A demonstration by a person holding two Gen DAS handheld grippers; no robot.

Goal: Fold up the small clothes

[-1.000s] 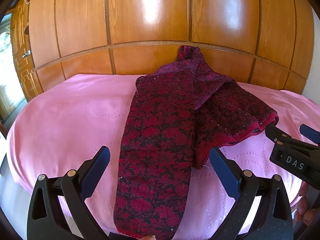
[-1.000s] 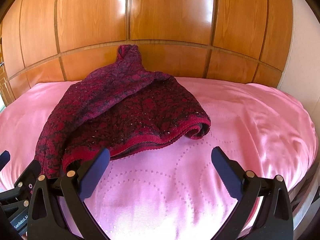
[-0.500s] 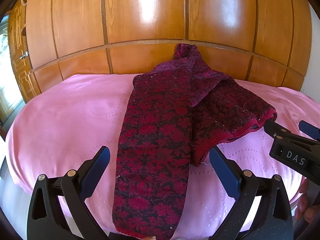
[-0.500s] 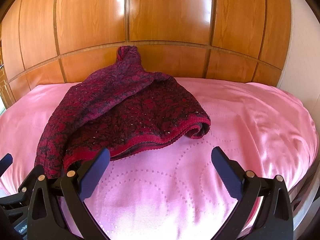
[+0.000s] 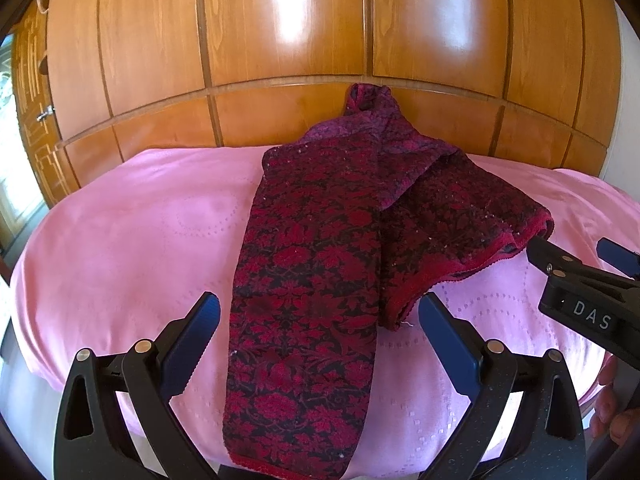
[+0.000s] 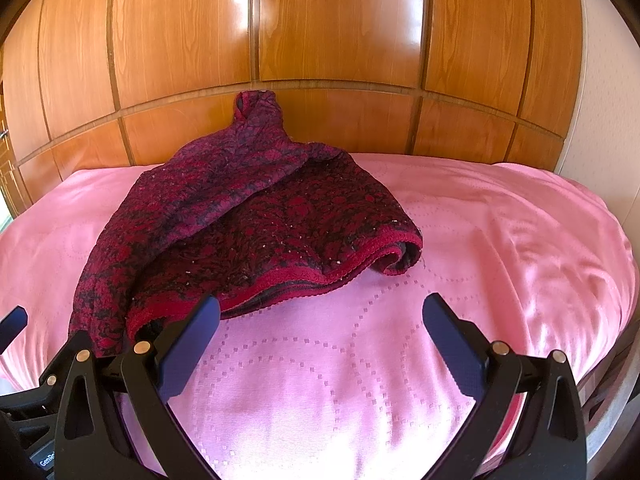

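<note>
We see left gripper [image 5: 319,330] jaws wide apart, nothing held, hovering over near end of garment [image 5: 320,280]. Right gripper [image 6: 320,330] jaws also apart, empty, above bare pink sheet [image 6: 500,240]. Garment lies ahead-left of right gripper, half folded, hem facing it; far end rests against wood panel [image 6: 340,20].
</note>
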